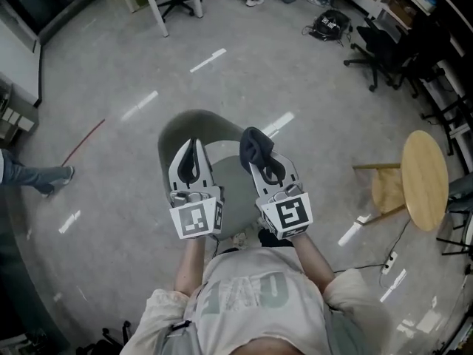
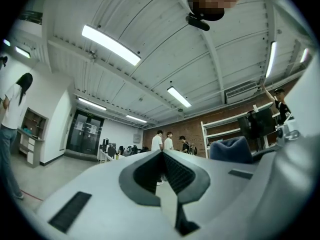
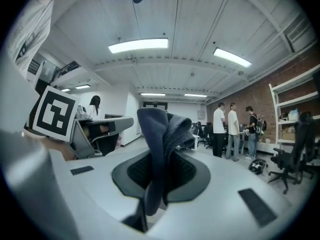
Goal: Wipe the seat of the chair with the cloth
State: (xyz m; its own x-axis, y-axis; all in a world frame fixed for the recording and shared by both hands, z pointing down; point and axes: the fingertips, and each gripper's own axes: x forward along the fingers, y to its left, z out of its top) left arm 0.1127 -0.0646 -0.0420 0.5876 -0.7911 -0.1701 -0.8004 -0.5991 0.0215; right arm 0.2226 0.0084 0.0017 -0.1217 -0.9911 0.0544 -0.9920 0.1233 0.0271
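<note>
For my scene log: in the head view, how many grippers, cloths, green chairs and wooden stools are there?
grippers: 2 (left gripper, right gripper)
cloth: 1
green chair: 1
wooden stool: 1
total: 5

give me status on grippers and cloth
Left gripper shut, empty. Right gripper shut on cloth, raised over chair seat. Nothing in the way.

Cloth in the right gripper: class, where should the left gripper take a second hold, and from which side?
Grip the bunched free end of the cloth that sticks out beyond the right gripper, coming from its left with the left gripper, opened first. The rest is pinched between the jaws.
</note>
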